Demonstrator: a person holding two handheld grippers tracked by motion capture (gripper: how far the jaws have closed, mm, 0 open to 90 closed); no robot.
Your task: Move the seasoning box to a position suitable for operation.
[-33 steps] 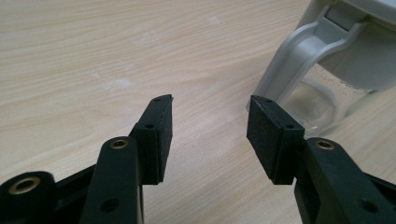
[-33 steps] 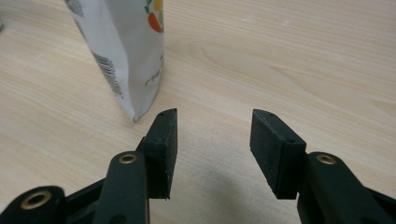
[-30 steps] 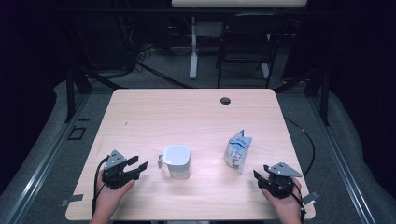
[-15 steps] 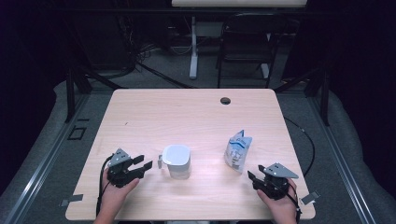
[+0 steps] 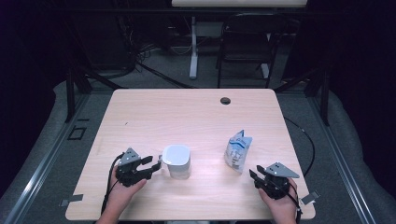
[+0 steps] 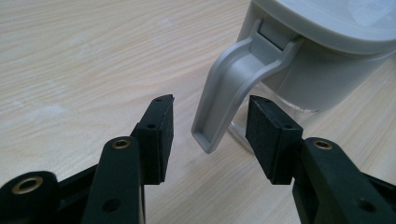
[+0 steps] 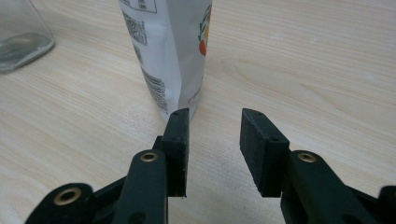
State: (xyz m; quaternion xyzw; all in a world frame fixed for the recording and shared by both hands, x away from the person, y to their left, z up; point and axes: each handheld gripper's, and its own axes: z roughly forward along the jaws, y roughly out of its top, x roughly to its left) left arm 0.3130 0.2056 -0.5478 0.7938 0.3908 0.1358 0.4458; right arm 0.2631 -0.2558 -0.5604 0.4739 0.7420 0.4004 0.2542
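A grey-white lidded jug (image 5: 176,161) stands at the table's front left of centre. My left gripper (image 5: 152,164) is open right beside it. In the left gripper view the jug's curved grey handle (image 6: 233,84) hangs just ahead of and between the jaw tips of that gripper (image 6: 210,135), touching neither pad. A white printed pouch (image 5: 238,150) stands upright to the right. My right gripper (image 5: 254,176) points at it from the front right. Its jaws have just been closing, with nothing between them; the pouch (image 7: 173,46) stands just beyond the tips of this gripper (image 7: 215,149).
The light wooden table (image 5: 187,116) has a dark cable hole (image 5: 225,100) near its far edge. A chair (image 5: 243,46) and a desk leg stand in the dark behind it. The jug's clear base (image 7: 21,32) shows at the right gripper view's upper left.
My left gripper has slid right, up to the jug's handle. The right hand has stayed about where it was near the pouch.
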